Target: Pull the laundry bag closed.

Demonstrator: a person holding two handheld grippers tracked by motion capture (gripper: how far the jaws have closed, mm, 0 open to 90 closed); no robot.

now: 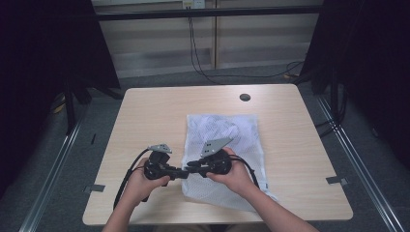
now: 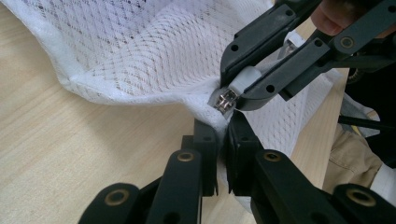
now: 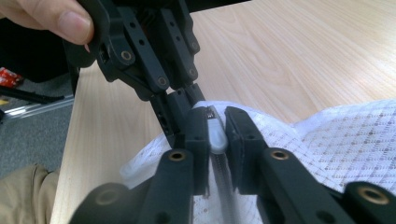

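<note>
**Both tools closed on the mesh bag at its zipper end**

A white mesh laundry bag (image 1: 227,140) is laid flat on the light wooden counter (image 1: 154,111), right of centre in the high view, with its near edge towards the lower part of the frame. A round black grommet (image 1: 245,97) is set in the counter surface above the bag, well apart from it.

The left tool (image 1: 184,173) is held at the lower centre of the high view, at the bag's lower left corner. In the left gripper view, its jaws are seen drawn narrow on a raised fold of the white mesh fabric (image 2: 219,122) at the frame centre.

The right tool (image 1: 192,165) is held just beside it, tip to tip. In the right gripper view, its jaws are closed on the grey plastic zipper pull (image 3: 215,133), with the zipper teeth running down between them. In the left gripper view, the metal slider (image 2: 226,100) is visible at the tip of the right tool, touching the gathered fabric.

Each tool is gripped by one hand, the left hand (image 1: 145,183) and the right hand (image 1: 239,174), entering from the lower edge.
</note>
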